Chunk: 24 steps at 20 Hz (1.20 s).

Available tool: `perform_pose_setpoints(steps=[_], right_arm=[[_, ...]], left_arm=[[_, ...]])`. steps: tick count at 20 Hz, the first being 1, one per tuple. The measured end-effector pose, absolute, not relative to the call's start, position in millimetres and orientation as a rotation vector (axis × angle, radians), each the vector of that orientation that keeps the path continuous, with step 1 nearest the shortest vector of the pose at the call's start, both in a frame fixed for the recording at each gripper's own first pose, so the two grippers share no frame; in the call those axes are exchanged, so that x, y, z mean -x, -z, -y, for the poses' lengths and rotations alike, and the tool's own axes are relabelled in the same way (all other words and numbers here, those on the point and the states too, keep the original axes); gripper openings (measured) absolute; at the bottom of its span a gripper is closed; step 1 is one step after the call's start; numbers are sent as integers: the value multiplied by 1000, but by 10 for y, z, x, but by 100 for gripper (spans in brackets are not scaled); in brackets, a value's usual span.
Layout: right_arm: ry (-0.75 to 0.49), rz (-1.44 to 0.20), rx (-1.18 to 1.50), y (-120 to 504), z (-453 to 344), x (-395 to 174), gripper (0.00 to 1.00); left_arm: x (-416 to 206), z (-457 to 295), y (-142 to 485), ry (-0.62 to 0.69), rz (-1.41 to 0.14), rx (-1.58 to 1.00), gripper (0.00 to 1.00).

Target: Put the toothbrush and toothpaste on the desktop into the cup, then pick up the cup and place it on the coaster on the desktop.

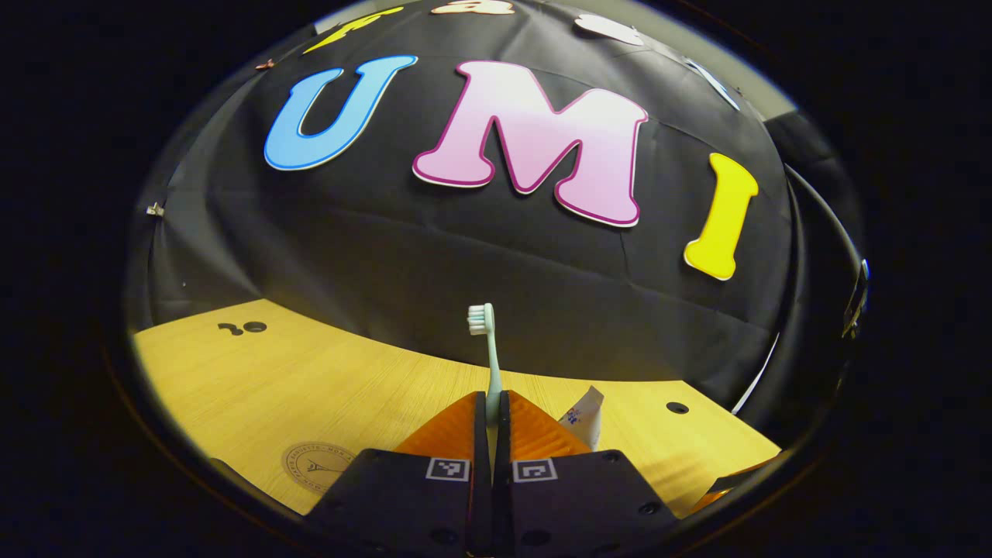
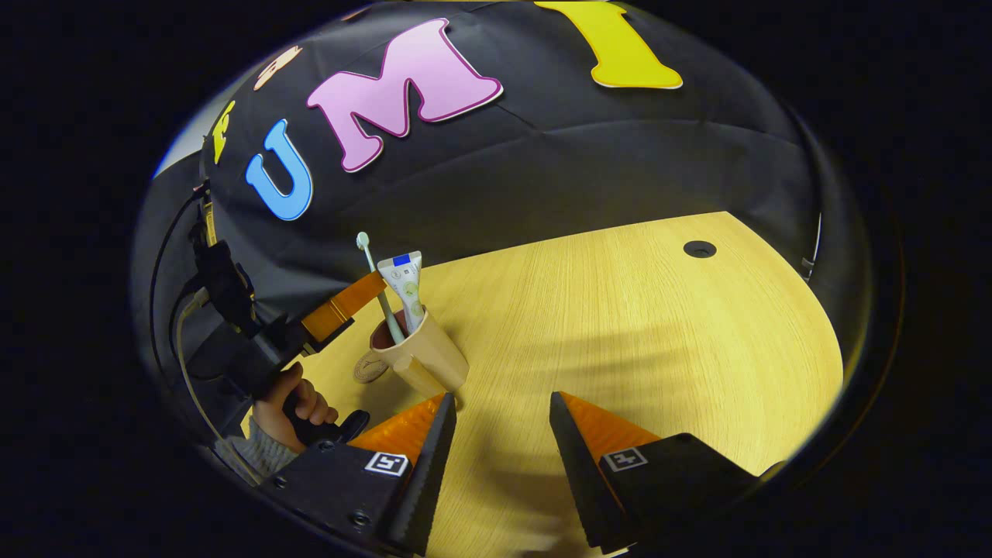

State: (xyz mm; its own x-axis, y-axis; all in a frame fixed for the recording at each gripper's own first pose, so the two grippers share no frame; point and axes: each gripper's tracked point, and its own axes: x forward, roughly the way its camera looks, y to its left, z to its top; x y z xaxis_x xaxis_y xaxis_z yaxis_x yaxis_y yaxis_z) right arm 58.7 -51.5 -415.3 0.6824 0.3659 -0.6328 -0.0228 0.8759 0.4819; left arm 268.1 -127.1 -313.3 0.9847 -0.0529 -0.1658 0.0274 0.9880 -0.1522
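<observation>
1. My left gripper [image 1: 492, 422] is clamped on the pale green plastic toothbrush [image 1: 488, 353], bristles up, its lower end inside the beige plastic cup [image 2: 425, 358]
2. White toothpaste tube [image 2: 408, 287] already stands in that cup
3. My right gripper [image 2: 500, 434] is spread wide, holding nothing
4. Step: dropping the brush in. Next I judge: release, then carry the cup to the round tan coaster [image 1: 316, 466] just beside it

A staged recording booth, not a lived-in room: a black cloth wall [image 2: 620, 163] hangs close behind a pale wood-grain worktop [image 2: 635, 310] drilled with a round cable hole [image 2: 700, 249], and cables [image 2: 182, 325] trail at the left edge.
</observation>
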Motion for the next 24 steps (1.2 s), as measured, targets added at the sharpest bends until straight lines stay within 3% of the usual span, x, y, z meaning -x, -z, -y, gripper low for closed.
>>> perform_pose_setpoints(steps=[2,3,4,11,13,14,15,16,17,18,20,21,22,23,24], right_arm=[[-223,-802,-468,4170,534,-559,75],[-220,-804,-469,4172,542,-545,75],[-219,-805,-471,4169,552,-541,75],[-234,-819,-478,4143,513,-465,75],[-271,-858,-512,4144,408,-401,75],[-303,-905,-539,4156,321,-320,77],[-324,-944,-556,4172,261,-261,78],[-342,-971,-563,4162,213,-210,69],[-355,-988,-553,4143,201,-185,78],[-373,-1003,-532,4127,185,-168,78],[-411,-1032,-455,4085,192,-161,80],[-440,-1050,-410,4050,196,-164,80],[-460,-1064,-366,4024,193,-206,80],[-482,-1075,-328,3991,169,-268,80],[-504,-1082,-303,3960,134,-349,80]], left_arm=[[-2655,1295,3172,33,-159,104,6],[-2642,1294,3203,27,-160,89,12],[-2623,1308,3241,23,-165,78,8],[-2507,1370,3396,39,-193,94,14],[-2488,1385,3407,55,-204,111,22],[-2487,1374,3394,55,-207,109,38],[-2461,1355,3389,52,-210,107,40],[-2445,1333,3389,49,-218,105,34],[-2416,1322,3415,53,-229,104,37],[-2365,1309,3431,54,-243,101,43],[-2226,1213,3445,44,-265,78,70],[-2124,1146,3447,39,-274,67,93],[-2016,1081,3422,38,-281,57,85],[-1899,1005,3392,34,-283,44,95],[-1764,908,3346,23,-290,33,96]])
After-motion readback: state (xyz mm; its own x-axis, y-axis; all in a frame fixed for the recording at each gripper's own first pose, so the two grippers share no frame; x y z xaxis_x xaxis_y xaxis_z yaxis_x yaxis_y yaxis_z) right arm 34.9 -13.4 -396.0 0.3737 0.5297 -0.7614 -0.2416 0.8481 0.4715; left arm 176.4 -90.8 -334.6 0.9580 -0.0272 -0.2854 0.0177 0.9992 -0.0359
